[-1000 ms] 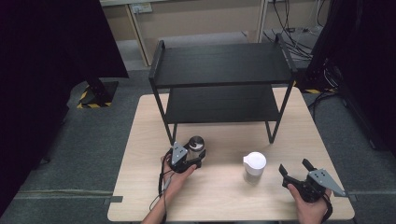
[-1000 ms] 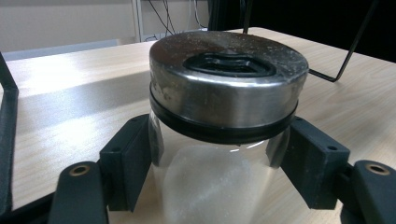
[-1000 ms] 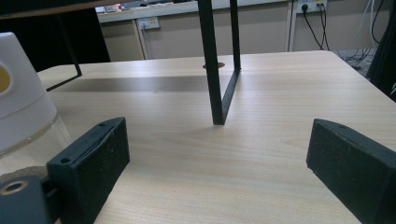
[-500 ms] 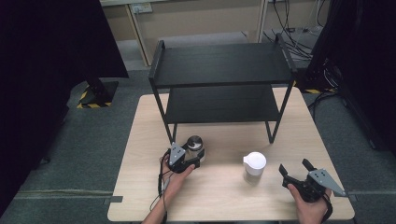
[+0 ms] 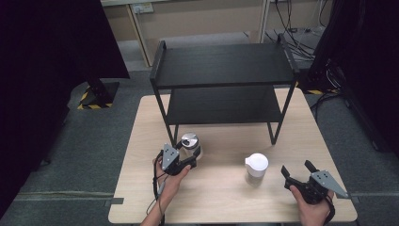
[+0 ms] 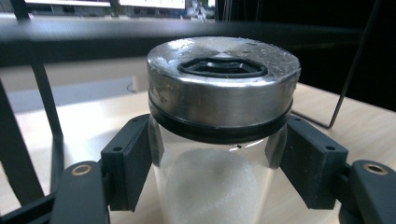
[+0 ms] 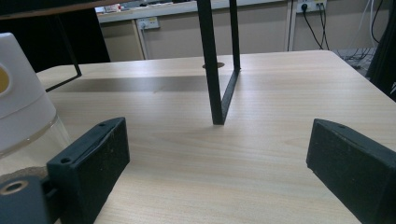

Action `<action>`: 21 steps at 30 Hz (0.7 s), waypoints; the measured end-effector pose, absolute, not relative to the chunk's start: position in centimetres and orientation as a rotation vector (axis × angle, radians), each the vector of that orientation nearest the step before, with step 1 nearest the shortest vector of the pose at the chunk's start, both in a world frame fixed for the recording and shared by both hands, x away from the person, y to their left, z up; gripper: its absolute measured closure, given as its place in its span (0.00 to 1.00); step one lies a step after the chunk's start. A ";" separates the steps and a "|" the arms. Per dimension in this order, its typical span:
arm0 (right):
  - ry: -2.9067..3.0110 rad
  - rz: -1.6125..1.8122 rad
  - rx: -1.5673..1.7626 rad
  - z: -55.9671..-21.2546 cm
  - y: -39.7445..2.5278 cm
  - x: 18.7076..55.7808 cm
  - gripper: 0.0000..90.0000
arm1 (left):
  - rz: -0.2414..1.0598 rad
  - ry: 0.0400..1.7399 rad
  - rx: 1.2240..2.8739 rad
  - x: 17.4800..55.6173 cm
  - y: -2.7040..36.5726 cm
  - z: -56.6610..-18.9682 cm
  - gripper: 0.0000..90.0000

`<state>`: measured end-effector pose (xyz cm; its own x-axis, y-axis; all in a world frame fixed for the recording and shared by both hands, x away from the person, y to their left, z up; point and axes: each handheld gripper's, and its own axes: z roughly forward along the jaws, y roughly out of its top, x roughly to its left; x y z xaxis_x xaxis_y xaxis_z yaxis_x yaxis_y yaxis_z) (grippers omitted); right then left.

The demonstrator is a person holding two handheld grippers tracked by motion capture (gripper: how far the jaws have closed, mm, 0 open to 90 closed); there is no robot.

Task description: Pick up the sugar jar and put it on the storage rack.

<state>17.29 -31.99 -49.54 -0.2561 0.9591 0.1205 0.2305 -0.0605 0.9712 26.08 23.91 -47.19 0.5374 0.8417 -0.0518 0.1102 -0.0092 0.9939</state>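
Glass jar [image 6: 219,140] upright, steel lid up, clamped in left gripper [image 5: 184,159]

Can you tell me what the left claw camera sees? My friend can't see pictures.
The left claw squeezes a clear glass jar with a shiny metal lid and white powder inside. It stands on a wooden table, beside a black shelf rack.
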 end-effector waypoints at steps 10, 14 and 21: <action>1.536 1.368 1.306 -49.5 -32.0 17.3 0.07 | 0.807 0.836 1.411 24.7 23.5 -45.0 0.33; 1.535 1.367 1.306 -49.5 -32.0 17.3 0.07 | 0.846 0.823 1.387 24.3 23.3 -44.1 0.33; 1.534 1.369 1.307 -49.5 -32.0 17.3 0.07 | 0.914 0.819 1.355 23.8 22.8 -42.6 0.33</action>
<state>17.28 -32.00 -49.55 -0.2543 0.9593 0.1229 0.2304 -0.0634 0.9710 23.77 22.80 -42.63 0.4346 0.9001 0.0314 -0.0664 -0.0027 0.9978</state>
